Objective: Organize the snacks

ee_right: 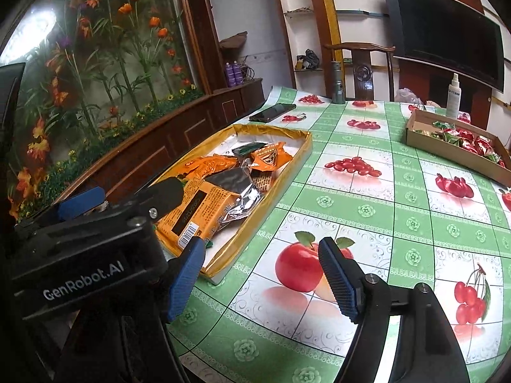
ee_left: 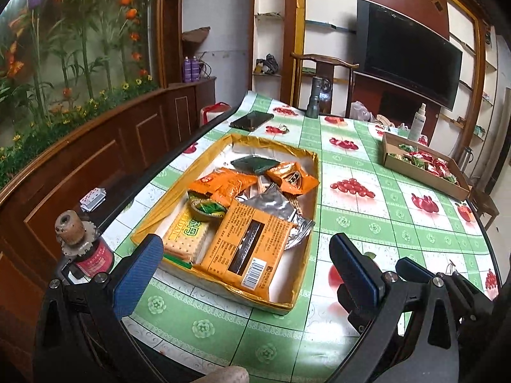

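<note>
A yellow-rimmed tray [ee_left: 308, 245] [ee_right: 252, 223] lies on the fruit-print tablecloth with loose snacks in it: a large orange pack [ee_left: 246, 249] [ee_right: 198, 210], a silver foil pack [ee_left: 274, 204] [ee_right: 242, 201], a cracker pack [ee_left: 186, 236] and smaller orange and green packets. My left gripper [ee_left: 247, 265] [ee_right: 124, 196] hangs open over the tray's near end, its blue fingers either side of the orange pack and clear of it. My right gripper [ee_right: 262, 281] stands open over the bare cloth to the right of the tray, with nothing between its fingers.
A cardboard box [ee_left: 421, 177] [ee_right: 447, 154] of red and green sweets sits at the far right. A phone [ee_left: 252, 119], a grey flashlight [ee_left: 314, 99] and a spray bottle [ee_left: 418, 121] stand along the far edge. A red bottle [ee_left: 92, 255] stands near the left finger.
</note>
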Motion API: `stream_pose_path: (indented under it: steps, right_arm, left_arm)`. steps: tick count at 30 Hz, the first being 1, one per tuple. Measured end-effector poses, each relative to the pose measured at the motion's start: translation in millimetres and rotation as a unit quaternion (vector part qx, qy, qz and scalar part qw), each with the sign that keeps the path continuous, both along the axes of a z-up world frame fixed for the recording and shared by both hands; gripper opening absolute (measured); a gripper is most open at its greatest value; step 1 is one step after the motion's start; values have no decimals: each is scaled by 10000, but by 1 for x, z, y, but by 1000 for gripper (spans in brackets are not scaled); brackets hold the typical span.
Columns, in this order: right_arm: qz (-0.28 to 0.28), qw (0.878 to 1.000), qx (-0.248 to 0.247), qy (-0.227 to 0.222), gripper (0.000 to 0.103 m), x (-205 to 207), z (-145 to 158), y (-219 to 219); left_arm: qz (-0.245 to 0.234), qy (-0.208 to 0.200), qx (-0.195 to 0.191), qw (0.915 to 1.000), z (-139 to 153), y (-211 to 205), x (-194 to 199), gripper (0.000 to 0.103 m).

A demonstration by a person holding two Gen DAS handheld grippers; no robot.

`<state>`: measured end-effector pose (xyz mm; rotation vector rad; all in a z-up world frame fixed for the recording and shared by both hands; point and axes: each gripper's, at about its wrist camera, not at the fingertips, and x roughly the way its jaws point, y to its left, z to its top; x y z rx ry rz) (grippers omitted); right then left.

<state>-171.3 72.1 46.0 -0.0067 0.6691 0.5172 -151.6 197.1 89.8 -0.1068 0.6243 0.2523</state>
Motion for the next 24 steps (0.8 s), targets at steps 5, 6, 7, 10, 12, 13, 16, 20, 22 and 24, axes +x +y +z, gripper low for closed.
stream_pose_path:
  steps: [5, 6, 7, 10, 12, 13, 16, 20, 22, 24]
  right_arm:
    - [24, 10000, -62, 44, 75, 1, -3, 5]
    - [29, 10000, -73, 60, 75, 2, -4, 6]
    - [33, 9999, -79, 69, 75, 2, -5, 6]
    - [37, 9999, -94, 88, 75, 2, -6, 8]
    - [40, 9999, -103, 100, 75, 3, -7, 8]
    - [37, 9999, -104, 110, 76, 4, -8, 8]
    - [21, 9998, -115, 153, 76, 6, -10, 8]
    - [-7, 9997, -128, 210, 76, 7, -13, 8]
    - [-2, 9997, -147, 220, 76, 7, -14, 9]
    - [16, 9996, -173, 224, 76, 7, -15, 10]
  left_arm:
    - [-5, 139, -180, 9997, -6, 6, 4, 103]
    - [-3, 165, -203, 9997, -7, 6, 5, 103]
    - [8, 187, -219, 9996, -9, 7, 6, 103]
    - [8, 251, -265, 9993, -12, 8, 8, 103]
    - [-1, 284, -273, 9992, -14, 8, 8, 103]
    - [-10, 294, -276, 9992, -14, 7, 9, 103]
    - [-41, 335, -310, 9990, -17, 7, 10, 103]
    - [-46, 397, -362, 9985, -20, 7, 11, 103]
    - [-45, 445, -421, 9981, -23, 9, 11, 103]
    - [-52, 482, -500, 9976, -25, 11, 12, 103]
